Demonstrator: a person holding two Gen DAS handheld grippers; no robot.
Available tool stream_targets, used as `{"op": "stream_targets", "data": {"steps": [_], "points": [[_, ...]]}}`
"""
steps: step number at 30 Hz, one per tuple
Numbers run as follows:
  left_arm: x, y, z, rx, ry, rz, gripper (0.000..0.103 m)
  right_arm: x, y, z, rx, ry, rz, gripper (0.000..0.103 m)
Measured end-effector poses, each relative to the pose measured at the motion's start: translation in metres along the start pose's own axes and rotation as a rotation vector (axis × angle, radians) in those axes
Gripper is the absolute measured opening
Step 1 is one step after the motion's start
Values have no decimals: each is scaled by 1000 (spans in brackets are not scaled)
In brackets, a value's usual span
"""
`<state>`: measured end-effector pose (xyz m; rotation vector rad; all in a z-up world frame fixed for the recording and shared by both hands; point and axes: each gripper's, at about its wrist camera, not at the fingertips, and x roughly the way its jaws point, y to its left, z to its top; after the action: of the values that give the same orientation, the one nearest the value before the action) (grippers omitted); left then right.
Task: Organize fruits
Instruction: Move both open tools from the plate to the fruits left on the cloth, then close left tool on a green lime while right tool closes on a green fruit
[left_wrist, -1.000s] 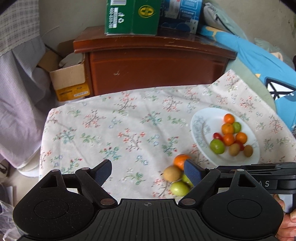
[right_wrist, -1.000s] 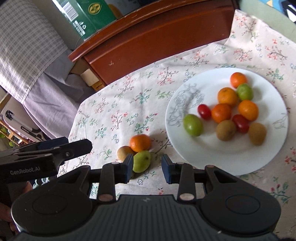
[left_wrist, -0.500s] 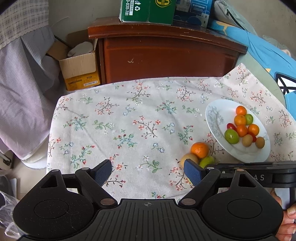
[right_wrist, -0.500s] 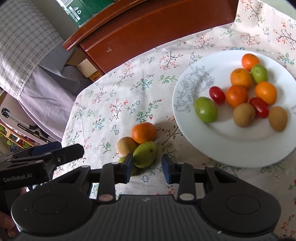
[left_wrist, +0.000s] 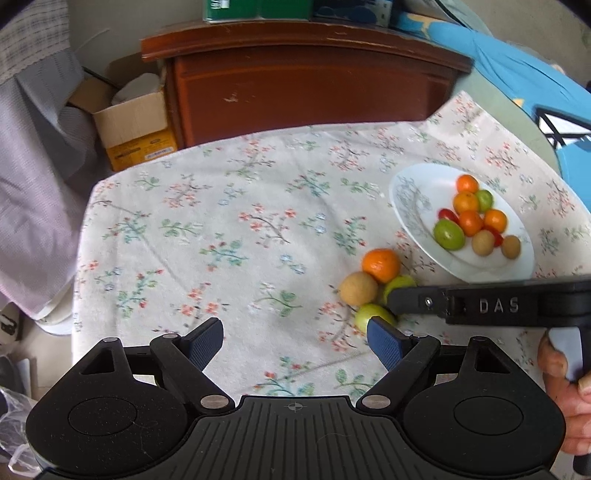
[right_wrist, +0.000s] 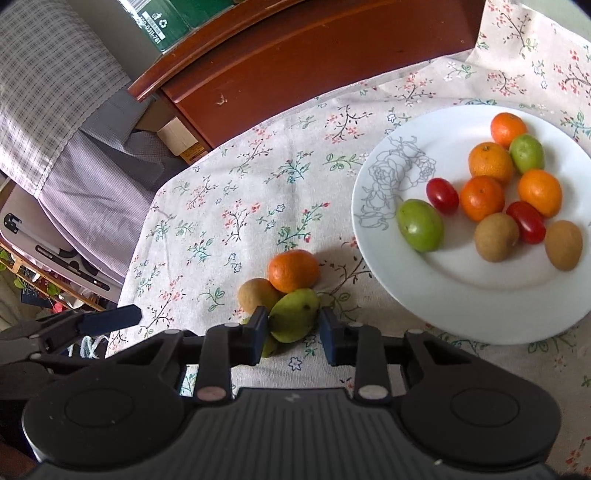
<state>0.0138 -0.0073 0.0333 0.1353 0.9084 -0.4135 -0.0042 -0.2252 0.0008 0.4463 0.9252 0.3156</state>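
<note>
A small pile of fruit lies on the floral cloth just left of the white plate (right_wrist: 461, 295): an orange (right_wrist: 293, 269), a brown fruit (right_wrist: 256, 295) and a green fruit (right_wrist: 293, 314). My right gripper (right_wrist: 291, 332) straddles the green fruit and its jaws are closing. The left pad touches the fruit and a thin gap shows at the right pad. A second green fruit (left_wrist: 373, 315) lies under the right gripper, mostly hidden in the right wrist view. My left gripper (left_wrist: 295, 343) hovers open and empty over bare cloth, left of the pile. The plate (left_wrist: 413, 192) holds several oranges, green, brown and red fruits.
A dark wooden cabinet (left_wrist: 303, 81) stands behind the table with green and blue boxes on top. An open cardboard box (left_wrist: 133, 125) sits on the floor at its left. Checked fabric (right_wrist: 55, 74) hangs at the left. A hand (left_wrist: 561, 373) holds the right gripper.
The right gripper has come forward onto the pile, so the green fruit now sits between its jaws, and they have narrowed. The left gripper stays open, its view shifted slightly.
</note>
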Motion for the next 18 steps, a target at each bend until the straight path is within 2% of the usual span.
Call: {"op": "stream_targets", "data": {"steps": [11, 13, 15, 18], "points": [[15, -25, -7, 10, 6, -82, 84, -26, -14, 2, 25, -24, -3, 30], [16, -29, -7, 23, -9, -92, 81, -27, -16, 1, 28, -20, -5, 30], [18, -33, -6, 36, -13, -97, 71, -28, -18, 0, 27, -18, -8, 30], [24, -37, -6, 50, -8, -107, 63, -31, -21, -1, 30, -20, -11, 30]]}}
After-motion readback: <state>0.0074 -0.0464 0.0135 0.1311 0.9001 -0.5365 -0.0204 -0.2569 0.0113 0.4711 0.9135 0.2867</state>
